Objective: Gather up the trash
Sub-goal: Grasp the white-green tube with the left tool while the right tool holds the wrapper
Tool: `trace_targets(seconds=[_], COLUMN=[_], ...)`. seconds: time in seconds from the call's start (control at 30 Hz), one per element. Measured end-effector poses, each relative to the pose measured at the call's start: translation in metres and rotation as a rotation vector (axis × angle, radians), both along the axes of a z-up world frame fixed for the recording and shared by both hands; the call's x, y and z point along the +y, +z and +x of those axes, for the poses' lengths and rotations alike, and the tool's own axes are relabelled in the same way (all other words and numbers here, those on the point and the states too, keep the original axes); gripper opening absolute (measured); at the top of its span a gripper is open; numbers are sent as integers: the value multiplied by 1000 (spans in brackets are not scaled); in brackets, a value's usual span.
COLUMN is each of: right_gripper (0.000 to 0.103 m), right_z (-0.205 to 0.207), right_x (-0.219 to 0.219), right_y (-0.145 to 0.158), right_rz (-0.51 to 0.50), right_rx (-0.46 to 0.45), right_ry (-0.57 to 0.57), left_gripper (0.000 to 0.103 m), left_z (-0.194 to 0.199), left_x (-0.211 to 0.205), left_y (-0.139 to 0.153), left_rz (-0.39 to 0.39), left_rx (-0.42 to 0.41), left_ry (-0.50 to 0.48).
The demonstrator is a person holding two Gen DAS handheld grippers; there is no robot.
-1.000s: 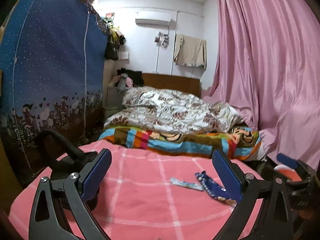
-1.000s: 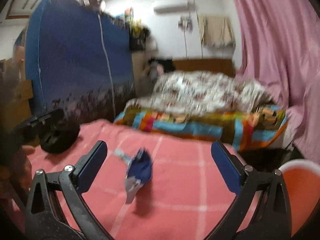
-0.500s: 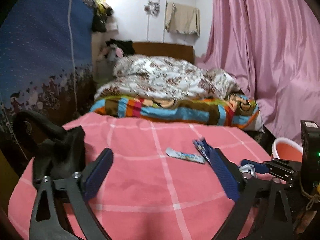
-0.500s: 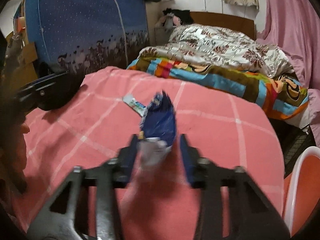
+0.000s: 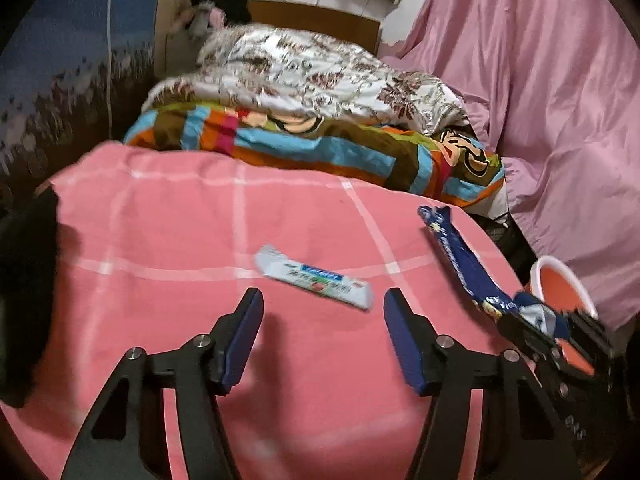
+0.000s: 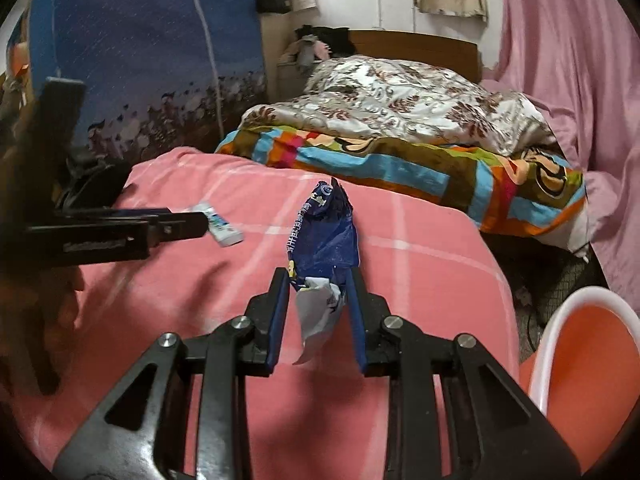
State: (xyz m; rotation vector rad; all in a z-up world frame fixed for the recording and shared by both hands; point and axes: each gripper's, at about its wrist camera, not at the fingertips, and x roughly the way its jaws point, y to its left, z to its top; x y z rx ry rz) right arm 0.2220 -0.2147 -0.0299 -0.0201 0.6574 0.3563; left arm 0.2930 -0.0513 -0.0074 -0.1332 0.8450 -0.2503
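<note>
My right gripper (image 6: 318, 280) is shut on a crumpled blue snack wrapper (image 6: 324, 236) and holds it above the pink checked cloth (image 6: 420, 264). The wrapper also shows in the left wrist view (image 5: 460, 260), pinched at its lower end by the right gripper (image 5: 548, 320). My left gripper (image 5: 322, 308) is open just in front of a flat white wrapper with blue print (image 5: 316, 280), which lies on the cloth (image 5: 160, 240). In the right wrist view the left gripper (image 6: 196, 224) reaches that white wrapper (image 6: 220, 226) from the left.
An orange bin with a white rim (image 6: 592, 360) stands low at the right, also in the left wrist view (image 5: 560, 284). Behind the cloth lies a bed with a striped blanket (image 5: 320, 148) and floral quilt (image 5: 320, 76). A pink curtain (image 5: 560, 100) hangs right.
My right gripper has closed on the blue wrapper and lifted it. My left gripper has moved forward and down to the white wrapper and narrowed its opening.
</note>
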Motion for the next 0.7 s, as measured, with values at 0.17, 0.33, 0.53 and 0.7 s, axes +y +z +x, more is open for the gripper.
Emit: trace_targets(seconds=[0.17,0.33,0.53,0.7], right_gripper=[22,22,22,22], right_z=[-5,-8,-12,-16], right_x=[-10,-15,-16,-17], right_y=[-1,-3,-3,-2], right_rz=[19,39,51,45], right_rx=[0,11,9,-6], right_ry=[-9,-1,4,-13], left_gripper=[55,42,8,2], left_z=[30,40,34,21], left_x=[-15,-33,-27,-25], left_y=[-2,-7,-15,-15], left_rz=[18,144,174,116], left_rx=[64,101,97,76], left_ry=[59,100,100,35])
